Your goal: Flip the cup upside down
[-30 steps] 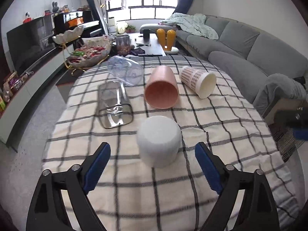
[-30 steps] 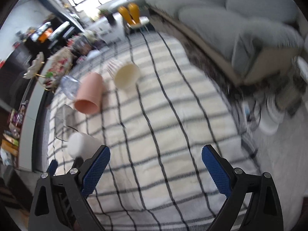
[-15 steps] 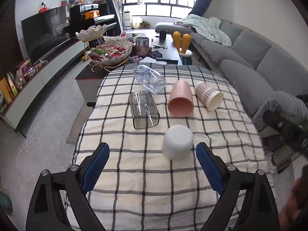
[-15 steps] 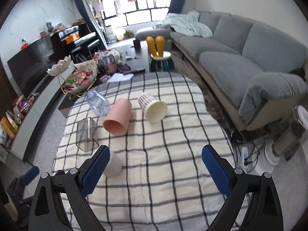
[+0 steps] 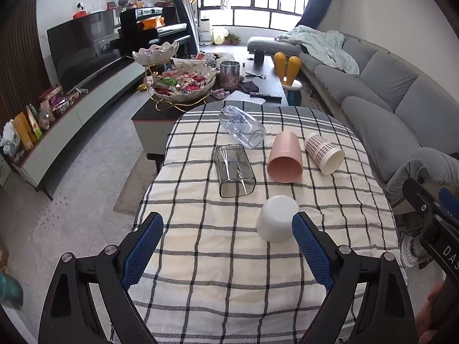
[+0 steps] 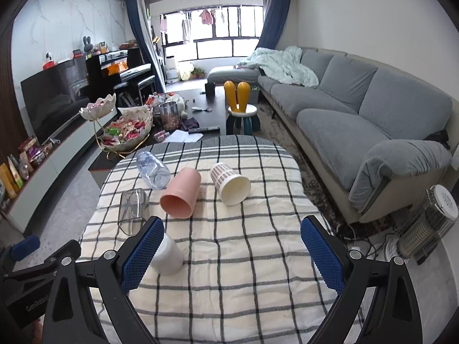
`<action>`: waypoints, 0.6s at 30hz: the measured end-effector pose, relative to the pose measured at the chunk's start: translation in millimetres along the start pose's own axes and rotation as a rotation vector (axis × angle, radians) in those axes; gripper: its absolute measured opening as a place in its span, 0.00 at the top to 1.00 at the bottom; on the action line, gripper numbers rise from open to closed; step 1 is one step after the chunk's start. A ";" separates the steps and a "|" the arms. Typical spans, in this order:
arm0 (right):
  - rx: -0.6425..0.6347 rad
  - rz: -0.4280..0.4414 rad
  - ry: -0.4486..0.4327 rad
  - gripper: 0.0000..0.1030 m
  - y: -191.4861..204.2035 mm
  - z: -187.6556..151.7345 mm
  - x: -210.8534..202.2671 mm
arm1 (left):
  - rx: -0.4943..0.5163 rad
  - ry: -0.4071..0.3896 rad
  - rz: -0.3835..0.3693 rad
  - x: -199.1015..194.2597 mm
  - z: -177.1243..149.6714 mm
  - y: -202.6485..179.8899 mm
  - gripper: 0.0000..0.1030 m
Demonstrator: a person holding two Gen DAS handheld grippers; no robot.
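**White cup upside down on the checked cloth, both grippers wide and empty**

White cup (image 5: 276,218) stands mouth-down on the checked cloth (image 5: 218,261), its closed base facing up. I see it near the front of the table, just ahead of my left gripper (image 5: 228,246) and close to that gripper's right finger (image 5: 311,250), though I cannot tell whether they touch. From the right wrist view the same cup (image 6: 169,253) sits partly behind the left pad of my right gripper (image 6: 232,253).

My left gripper is spread wide with nothing between its blue pads. My right gripper is spread just as wide and also carries nothing; only bare cloth lies between its fingers.

Beyond the white cup, four other vessels lie on their sides. A glass tumbler (image 5: 233,170) lies with its mouth towards me. Just beyond it is a clear bottle (image 5: 242,127). To the tumbler's right lies a pink cup (image 5: 285,157), mouth towards me, and just beside that a patterned cup (image 5: 324,153) with a cream inside, tilted mouth-first to the right.

Past the table stands a snack bowl (image 5: 183,86) on a gold stand, and a grey sofa (image 6: 358,114) runs along the right wall. My right gripper's body (image 5: 433,223) shows at the right edge of the left view.
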State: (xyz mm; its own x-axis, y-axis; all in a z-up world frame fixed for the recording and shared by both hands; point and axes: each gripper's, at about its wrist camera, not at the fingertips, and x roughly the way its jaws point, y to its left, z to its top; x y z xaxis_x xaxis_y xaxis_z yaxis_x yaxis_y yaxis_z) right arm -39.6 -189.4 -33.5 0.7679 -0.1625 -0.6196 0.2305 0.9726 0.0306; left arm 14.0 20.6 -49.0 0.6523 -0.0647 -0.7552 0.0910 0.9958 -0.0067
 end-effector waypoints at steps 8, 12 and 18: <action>-0.005 -0.001 -0.009 0.06 1.8 -0.6 -3.3 | 0.004 -0.004 0.000 -1.9 -0.9 0.1 0.11; -0.005 -0.001 -0.013 0.06 2.7 -0.3 -6.5 | 0.003 -0.006 0.002 -1.9 -1.0 -0.1 0.11; -0.005 0.000 -0.013 0.06 2.6 -0.6 -6.6 | 0.004 -0.008 0.001 -4.0 -0.7 -1.0 0.11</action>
State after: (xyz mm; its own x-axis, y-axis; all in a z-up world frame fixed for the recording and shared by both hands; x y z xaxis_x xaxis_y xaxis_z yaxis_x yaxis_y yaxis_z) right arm -44.4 -185.7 -29.7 0.7760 -0.1645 -0.6089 0.2275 0.9734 0.0270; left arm 10.7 19.9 -46.4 0.6585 -0.0638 -0.7499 0.0933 0.9956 -0.0028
